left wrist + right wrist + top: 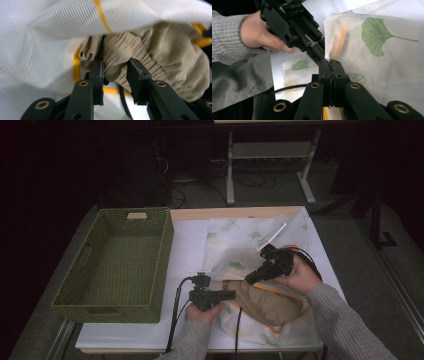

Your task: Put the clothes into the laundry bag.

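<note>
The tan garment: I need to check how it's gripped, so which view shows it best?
The left gripper view: the tan garment sits close up, its gathered waistband between the left gripper jaws at the mesh bag mouth. The high view shows it small, half inside the bag. In the right gripper view the bag hides it.

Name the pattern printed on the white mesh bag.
Green ginkgo-style fan leaves on the white mesh bag, clearest in the right gripper view.

Table point(190, 237) with basket point(120, 265), mesh bag point(240, 245)
</note>
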Demonstrator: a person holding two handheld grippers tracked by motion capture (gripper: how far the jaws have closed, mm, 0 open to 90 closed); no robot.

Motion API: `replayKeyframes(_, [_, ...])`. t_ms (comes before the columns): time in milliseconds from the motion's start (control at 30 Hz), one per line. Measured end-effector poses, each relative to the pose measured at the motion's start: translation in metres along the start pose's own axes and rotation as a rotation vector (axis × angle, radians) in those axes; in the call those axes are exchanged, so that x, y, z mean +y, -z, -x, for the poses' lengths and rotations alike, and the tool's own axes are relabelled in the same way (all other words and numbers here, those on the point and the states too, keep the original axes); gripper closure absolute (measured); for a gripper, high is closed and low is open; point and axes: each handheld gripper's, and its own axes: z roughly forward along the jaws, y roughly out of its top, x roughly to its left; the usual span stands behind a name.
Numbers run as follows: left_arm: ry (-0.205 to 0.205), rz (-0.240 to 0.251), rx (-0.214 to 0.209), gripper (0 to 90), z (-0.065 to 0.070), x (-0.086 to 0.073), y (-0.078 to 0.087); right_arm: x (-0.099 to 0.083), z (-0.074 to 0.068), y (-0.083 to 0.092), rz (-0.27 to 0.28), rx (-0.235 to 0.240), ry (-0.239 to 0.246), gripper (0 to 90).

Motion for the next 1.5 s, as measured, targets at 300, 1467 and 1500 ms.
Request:
replayKeyframes(300, [-0.011,0.011,0.022,59.2,0.000,-0.001,0.001,-0.001,-0.003,0.001,0.001,0.001,0.012,86.8])
replayKeyframes(1467, [0.010,-0.082,-0.070,55.1,0.039,-0.013,-0.042,-0.046,-0.003,0.014,0.028,-0.053,-0.013,88.1])
replayKeyframes(1500, [0.017,-0.073,-0.064,55.2,0.040,-0.012,-0.043,-0.045,-0.004,0.016,0.030,-0.054,-0.010,88.1])
